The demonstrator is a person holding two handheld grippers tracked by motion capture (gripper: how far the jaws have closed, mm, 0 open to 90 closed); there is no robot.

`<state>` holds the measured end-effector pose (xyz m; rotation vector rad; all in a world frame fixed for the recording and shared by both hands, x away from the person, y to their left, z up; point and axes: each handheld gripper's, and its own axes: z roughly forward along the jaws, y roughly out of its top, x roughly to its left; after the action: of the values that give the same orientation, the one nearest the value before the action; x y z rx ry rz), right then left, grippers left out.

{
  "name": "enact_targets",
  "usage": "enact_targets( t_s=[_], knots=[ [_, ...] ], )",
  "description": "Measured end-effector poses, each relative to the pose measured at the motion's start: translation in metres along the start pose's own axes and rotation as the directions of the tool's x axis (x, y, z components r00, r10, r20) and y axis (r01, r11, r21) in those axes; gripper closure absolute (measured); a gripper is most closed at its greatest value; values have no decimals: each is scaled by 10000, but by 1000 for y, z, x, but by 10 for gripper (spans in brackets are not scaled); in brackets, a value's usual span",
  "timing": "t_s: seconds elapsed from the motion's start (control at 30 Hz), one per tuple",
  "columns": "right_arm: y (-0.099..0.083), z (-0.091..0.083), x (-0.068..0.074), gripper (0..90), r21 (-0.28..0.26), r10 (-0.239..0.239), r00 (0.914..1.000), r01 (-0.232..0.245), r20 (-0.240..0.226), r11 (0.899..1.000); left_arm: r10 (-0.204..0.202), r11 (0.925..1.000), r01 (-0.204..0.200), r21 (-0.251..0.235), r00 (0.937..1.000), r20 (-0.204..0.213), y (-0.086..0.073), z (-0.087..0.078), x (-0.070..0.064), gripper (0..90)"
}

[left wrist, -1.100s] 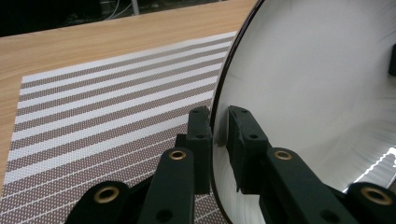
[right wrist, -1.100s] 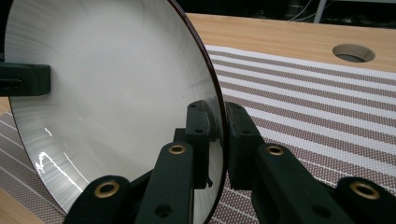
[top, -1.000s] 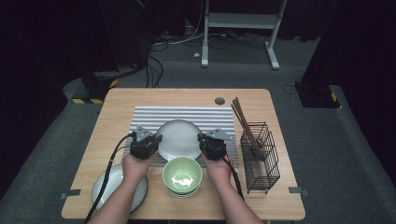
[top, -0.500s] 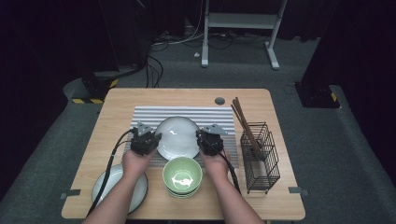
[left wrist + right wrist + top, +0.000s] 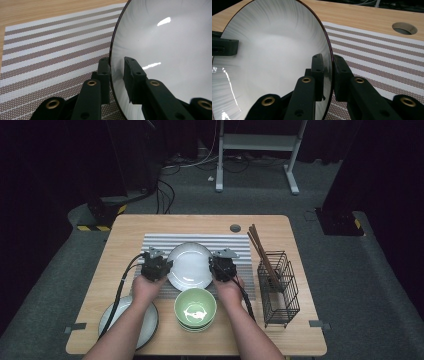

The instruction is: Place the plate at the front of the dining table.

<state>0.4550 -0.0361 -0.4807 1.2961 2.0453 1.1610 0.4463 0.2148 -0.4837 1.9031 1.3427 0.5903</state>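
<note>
Dark floor and black curtains surround a wooden table (image 5: 150, 225) with a striped mat (image 5: 160, 240) across its middle. At the near left corner lies a pale plate (image 5: 148, 324). Next comes the left gripper (image 5: 161, 267), its jaws nearly shut on the left rim of a white plate (image 5: 189, 266); in the left gripper view one jaw sits under the rim and the other presses the glossy inner face of the white plate (image 5: 170, 50). That plate is held over the mat, between the two hands, and seems tilted up off it. Just in front of it stands a stack of green bowls (image 5: 195, 309). The right gripper (image 5: 218, 268) pinches the opposite rim, jaws close together with only the plate's edge (image 5: 274, 62) between them. Farthest right, a wire rack (image 5: 278, 290) holds chopsticks (image 5: 261, 251).

Judging by this, the grasp is done and the plate is mid-carry; setting it down somewhere, perhaps on the mat, is left.
</note>
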Motion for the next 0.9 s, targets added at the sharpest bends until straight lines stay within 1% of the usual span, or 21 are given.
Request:
enact_targets(
  t_s=[0.1,0.2,0.27,0.4,0.47,0.53,0.6,0.67,0.73,0.9],
  knots=[
    [1,4,-2,801,94,51,10000,-51,-14,9999,24,9999,-24,124,10000,-5,1,4,2,752],
    [1,9,-2,798,110,-101,9999,100,23,9999,46,9996,-46,280,10000,-10,2,8,3,747],
    [1,11,-2,798,110,-97,9999,97,41,9999,-59,9994,58,340,10000,32,2,10,5,746],
    [2,16,-4,795,130,-51,10000,51,22,9999,-105,9991,102,417,9999,65,2,14,6,743],
    [1,17,-5,792,110,-85,10000,85,-2,9999,-69,9987,68,507,10000,18,4,15,6,743],
    [0,19,-6,788,212,47,10000,-47,-29,9998,-28,9985,28,538,10000,0,5,16,5,744],
    [0,21,-8,783,248,-28,10000,28,-32,9997,42,9981,-42,621,10000,-6,7,17,5,745],
    [-1,23,-9,776,282,-73,10000,72,17,9996,72,9978,-70,653,10000,-18,8,18,5,745],
    [-2,25,-9,770,361,-3,10000,1,49,9993,100,9978,-95,661,9999,-75,9,18,4,746],
    [-3,29,-10,758,465,-14,9999,9,106,9989,303,9968,-286,743,9993,-206,10,18,3,746]
  ],
)
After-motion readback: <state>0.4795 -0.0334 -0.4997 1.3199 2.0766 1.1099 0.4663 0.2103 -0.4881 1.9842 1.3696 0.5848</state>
